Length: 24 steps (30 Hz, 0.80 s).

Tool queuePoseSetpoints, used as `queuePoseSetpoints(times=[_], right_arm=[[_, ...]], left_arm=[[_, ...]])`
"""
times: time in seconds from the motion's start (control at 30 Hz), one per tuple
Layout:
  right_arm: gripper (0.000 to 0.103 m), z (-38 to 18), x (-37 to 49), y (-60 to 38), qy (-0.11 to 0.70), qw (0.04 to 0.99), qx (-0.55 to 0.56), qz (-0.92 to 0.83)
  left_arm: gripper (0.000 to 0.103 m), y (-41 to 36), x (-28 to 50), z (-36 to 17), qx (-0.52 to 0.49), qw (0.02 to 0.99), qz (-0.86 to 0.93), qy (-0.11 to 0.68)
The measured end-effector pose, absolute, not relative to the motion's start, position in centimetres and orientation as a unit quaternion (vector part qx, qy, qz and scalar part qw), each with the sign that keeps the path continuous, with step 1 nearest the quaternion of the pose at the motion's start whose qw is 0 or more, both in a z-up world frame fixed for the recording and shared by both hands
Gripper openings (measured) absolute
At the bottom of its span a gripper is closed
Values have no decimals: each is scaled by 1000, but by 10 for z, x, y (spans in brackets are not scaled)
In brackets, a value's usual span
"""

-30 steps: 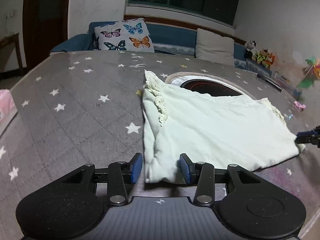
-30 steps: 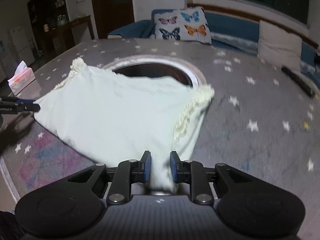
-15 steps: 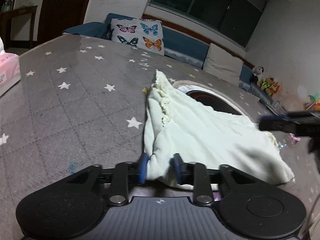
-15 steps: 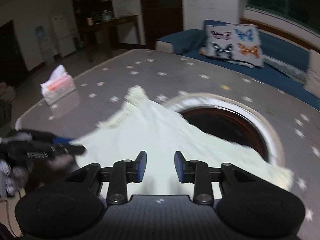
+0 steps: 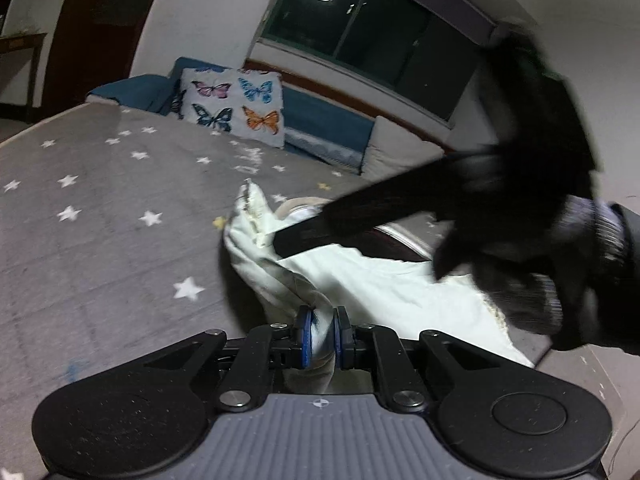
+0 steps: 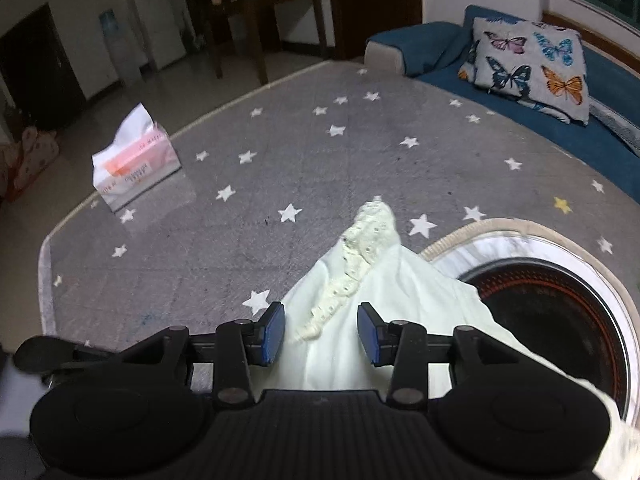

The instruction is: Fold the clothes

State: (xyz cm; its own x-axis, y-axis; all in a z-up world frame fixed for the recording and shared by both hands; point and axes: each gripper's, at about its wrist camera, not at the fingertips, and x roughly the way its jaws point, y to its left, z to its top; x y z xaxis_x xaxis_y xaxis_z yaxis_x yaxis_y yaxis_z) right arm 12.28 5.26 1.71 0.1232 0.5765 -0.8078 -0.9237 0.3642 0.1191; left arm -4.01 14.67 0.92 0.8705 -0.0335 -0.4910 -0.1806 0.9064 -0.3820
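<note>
Pale-green garment (image 5: 372,284) lies on the star-patterned table (image 5: 100,216) beside a round inset burner (image 6: 556,312), one corner pinched in the left claw (image 5: 320,334); the right claw (image 6: 322,332) hovers spread above its lace trim (image 6: 360,264).

Blue sofa (image 6: 600,136) under a dark window (image 5: 380,44), white walls (image 5: 208,20).

Grey star-printed table cover (image 6: 320,168) spans the surface. On it: 1 pale green garment (image 6: 384,320), 1 pink tissue pack (image 6: 134,164) near the edge, 1 round recessed burner (image 6: 560,320), partly covered by the garment.
</note>
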Motion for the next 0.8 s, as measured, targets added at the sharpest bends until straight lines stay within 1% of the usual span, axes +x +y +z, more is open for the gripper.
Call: queuePoseSetpoints(times=[0.07, 0.13, 0.17, 0.27, 0.4, 0.67, 0.8], right_arm=[[43, 13, 124, 63, 413, 711, -225, 522], [51, 9, 123, 70, 415, 706, -236, 523], [57, 7, 122, 74, 415, 702, -246, 524], [57, 1, 118, 83, 415, 693, -278, 520], [57, -10, 117, 86, 399, 704, -324, 490], [57, -9, 120, 94, 306, 754, -387, 434], [57, -2, 124, 96, 275, 779, -373, 422]], left_arm=[[12, 140, -35, 10, -209, 945, 29, 249], [12, 134, -29, 9, -206, 946, 20, 249], [12, 131, -26, 9, -205, 946, 16, 250], [12, 122, -19, 9, -196, 948, 7, 252], [12, 114, -15, 9, -187, 950, 1, 252], [12, 112, -14, 9, -194, 948, -2, 254], [12, 112, -14, 9, -195, 947, -5, 255]])
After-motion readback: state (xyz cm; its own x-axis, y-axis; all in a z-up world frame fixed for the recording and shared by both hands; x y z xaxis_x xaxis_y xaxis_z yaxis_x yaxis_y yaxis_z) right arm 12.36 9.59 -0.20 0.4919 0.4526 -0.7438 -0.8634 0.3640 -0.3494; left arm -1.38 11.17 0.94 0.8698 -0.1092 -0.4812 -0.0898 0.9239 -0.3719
